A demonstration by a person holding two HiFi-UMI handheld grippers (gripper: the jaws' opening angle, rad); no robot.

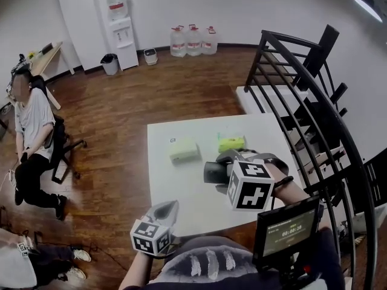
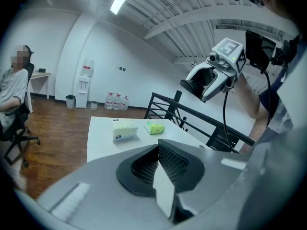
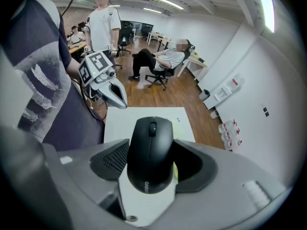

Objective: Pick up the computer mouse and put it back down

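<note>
1. The right gripper (image 3: 151, 163) is clamped on the computer mouse (image 3: 149, 143). Its two dark pads press on the mouse's long sides. The scroll-wheel end points away from the gripper body and the rounded back end lies nearest the camera.
2. In the head view the mouse (image 1: 211, 173) shows as a dark shape at the tips of the right gripper (image 1: 219, 168). It is over the right-hand part of the white surface (image 1: 181, 192), and the gripper is tilted steeply down.
3. The left gripper view shows the right gripper (image 2: 204, 83) and the mouse (image 2: 193, 86) held high, well clear of the surface (image 2: 100, 140) and not resting on it.
4. The left gripper (image 2: 158, 159) has its jaws pressed together with nothing between them. In the head view it (image 1: 166, 211) sits over the near edge of the surface, to the left of the right gripper and apart from the mouse.
5. Beyond the mouse, a white tissue box (image 1: 184, 150) and a green pack (image 1: 231, 142) lie near each other on the far part of the surface. Both are apart from the two grippers.
6. A black railing (image 1: 314, 101) curves along the right of the surface. To the left, a person (image 1: 33, 138) sits in a chair on the wooden floor (image 1: 121, 113).
</note>
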